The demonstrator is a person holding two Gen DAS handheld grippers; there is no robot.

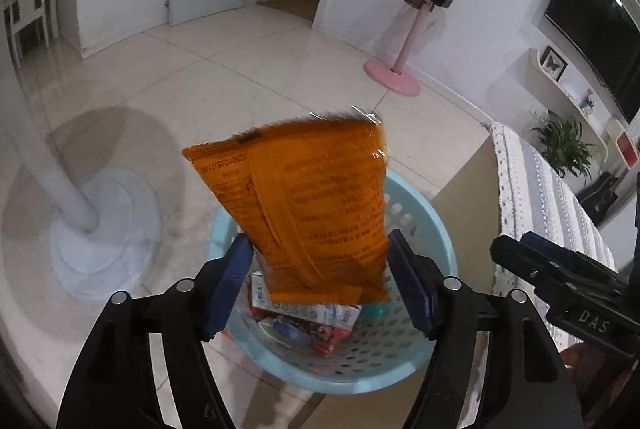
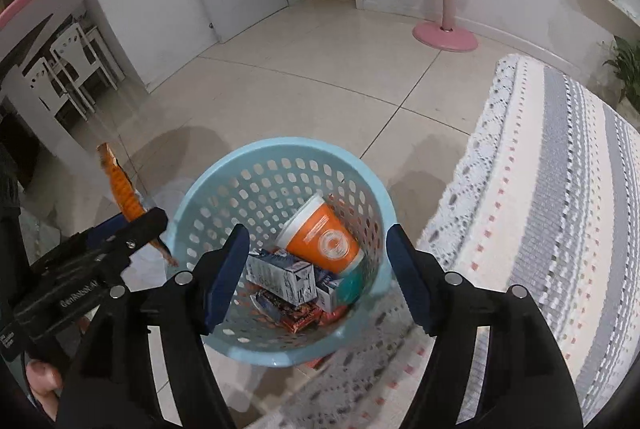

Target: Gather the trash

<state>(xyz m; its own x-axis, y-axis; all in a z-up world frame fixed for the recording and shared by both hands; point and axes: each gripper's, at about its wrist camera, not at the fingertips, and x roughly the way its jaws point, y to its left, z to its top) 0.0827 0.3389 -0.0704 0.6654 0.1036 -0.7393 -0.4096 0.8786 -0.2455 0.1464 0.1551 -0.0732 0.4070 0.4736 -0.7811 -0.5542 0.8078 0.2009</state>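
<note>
Light blue perforated basket (image 2: 280,349) on tiled floor (image 1: 248,77), just beside a bed with a knitted grey-white cover (image 2: 540,189); white pole base (image 1: 100,233) to its left, pink coat stand (image 1: 394,77) with hanging bags further back, nothing blocks the basket mouth. Left tool (image 1: 320,281) stands wide with an orange snack bag (image 1: 304,205), crinkled, printed back side showing, upright between its blue pads above the basket, pads look apart from it. Right tool (image 2: 316,273) wide and empty over the basket, where an orange paper cup (image 2: 324,237) lies tilted on small cartons (image 2: 280,273) and wrappers (image 2: 296,317).
</note>
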